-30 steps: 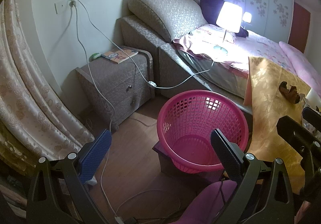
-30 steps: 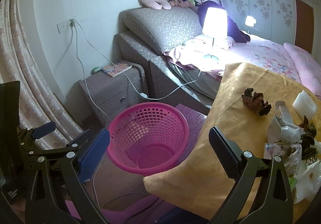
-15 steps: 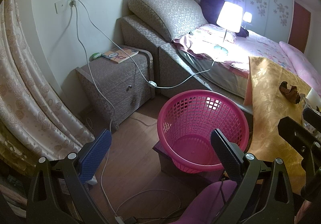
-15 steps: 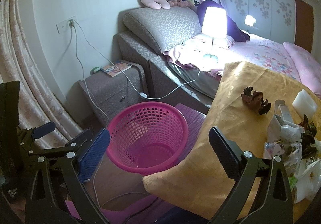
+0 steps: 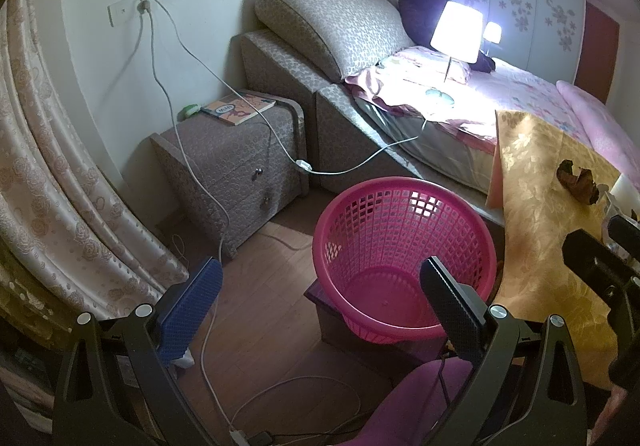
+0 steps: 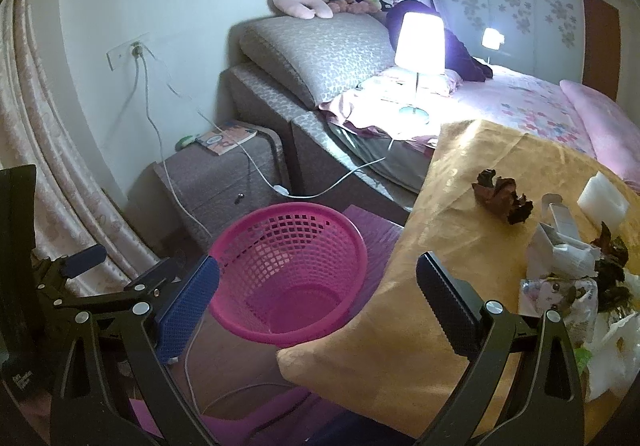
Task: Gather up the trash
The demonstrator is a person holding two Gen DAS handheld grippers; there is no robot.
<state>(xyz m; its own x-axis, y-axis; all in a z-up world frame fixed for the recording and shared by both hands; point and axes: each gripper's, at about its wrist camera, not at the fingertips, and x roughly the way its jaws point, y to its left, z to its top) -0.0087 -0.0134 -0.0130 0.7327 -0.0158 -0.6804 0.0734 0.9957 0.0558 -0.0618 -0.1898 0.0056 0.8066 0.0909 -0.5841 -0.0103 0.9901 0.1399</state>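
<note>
A pink mesh basket (image 5: pixel 404 258) stands on a low dark stool beside a table with a gold cloth (image 6: pixel 452 214); it also shows in the right wrist view (image 6: pixel 288 270). On the cloth lie a brown crumpled scrap (image 6: pixel 502 196), a white carton (image 6: pixel 560 230), a white foam block (image 6: pixel 604 198) and a pile of wrappers and dried leaves (image 6: pixel 592 286). My left gripper (image 5: pixel 320 302) is open and empty, above the floor before the basket. My right gripper (image 6: pixel 318 302) is open and empty, over the basket and the table's corner.
A grey nightstand (image 5: pixel 236 158) with a book stands left of the bed (image 5: pixel 460 118), which bears a lit lamp (image 5: pixel 456 34). White cables (image 5: pixel 208 206) hang from the wall socket and trail over the floor. Curtains (image 5: pixel 60 206) hang at the left.
The right wrist view has shifted slightly; the basket and table sit a little lower and closer. The left gripper has barely moved. Both grippers stay open.
</note>
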